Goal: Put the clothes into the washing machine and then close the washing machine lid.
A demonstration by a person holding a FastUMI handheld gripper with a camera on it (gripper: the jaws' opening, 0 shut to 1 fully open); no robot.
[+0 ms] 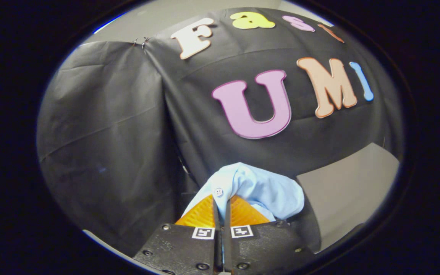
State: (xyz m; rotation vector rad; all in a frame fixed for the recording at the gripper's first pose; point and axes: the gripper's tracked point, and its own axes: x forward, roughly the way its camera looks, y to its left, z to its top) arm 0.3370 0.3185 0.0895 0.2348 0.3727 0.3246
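Fingers point(243, 212) pinched together on light blue garment point(260, 187), carried aloft before booth wall point(105, 126). Judged early: clothes not yet in machine, lid closing still ahead.

Gripper point(222, 204): I see two fingers with ribbed faces, nearly touching
Finger mounts: black textured blocks, round screws at their corners
Markings: one small black-and-white square tag on each mount
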